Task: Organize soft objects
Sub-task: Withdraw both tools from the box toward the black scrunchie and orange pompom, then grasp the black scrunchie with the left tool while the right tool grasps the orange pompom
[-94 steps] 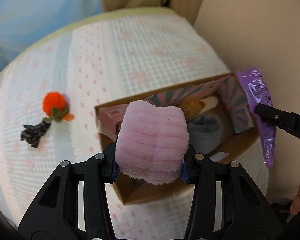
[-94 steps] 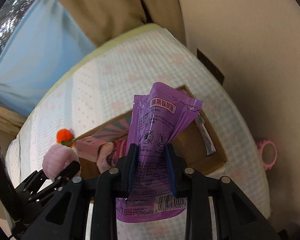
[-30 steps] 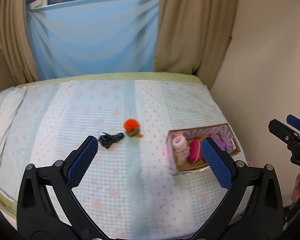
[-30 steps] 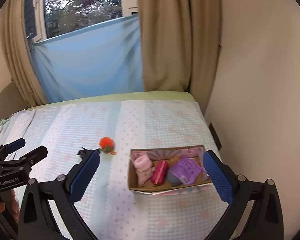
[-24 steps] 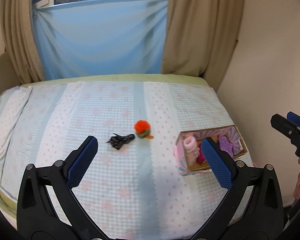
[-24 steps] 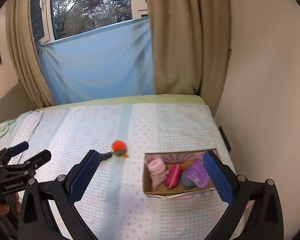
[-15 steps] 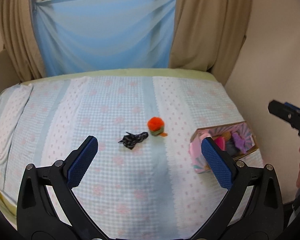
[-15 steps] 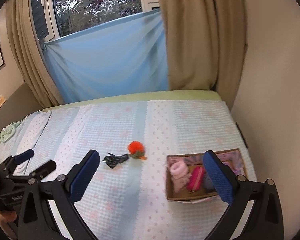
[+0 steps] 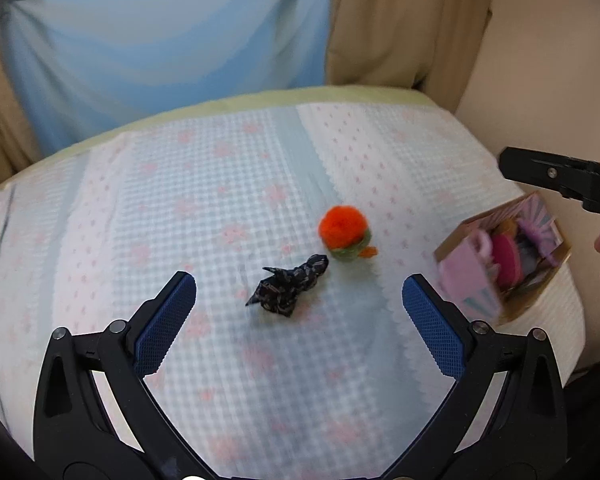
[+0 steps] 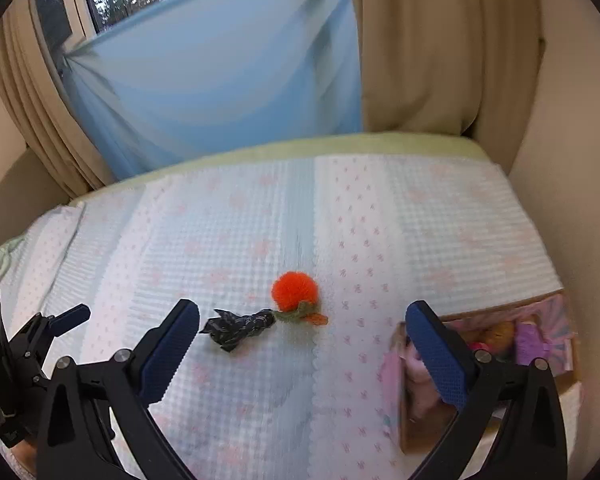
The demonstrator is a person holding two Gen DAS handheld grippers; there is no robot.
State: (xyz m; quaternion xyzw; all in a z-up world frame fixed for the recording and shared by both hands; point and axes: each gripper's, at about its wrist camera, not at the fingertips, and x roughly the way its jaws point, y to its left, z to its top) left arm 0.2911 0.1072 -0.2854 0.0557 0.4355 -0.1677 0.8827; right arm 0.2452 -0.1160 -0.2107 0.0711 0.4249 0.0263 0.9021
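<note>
Grippers point(image 9: 299, 294) point(image 10: 302, 322) agape; one pompom point(image 9: 343, 227); one scrunchie point(image 9: 290, 290); one box point(image 9: 456, 268).

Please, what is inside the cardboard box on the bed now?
The cardboard box holds a pale pink fluffy item, a magenta item, something orange-brown and a purple packet. Anything beneath them is covered.

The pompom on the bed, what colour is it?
The pompom is bright orange, with a green base; the right wrist view shows it best.
</note>
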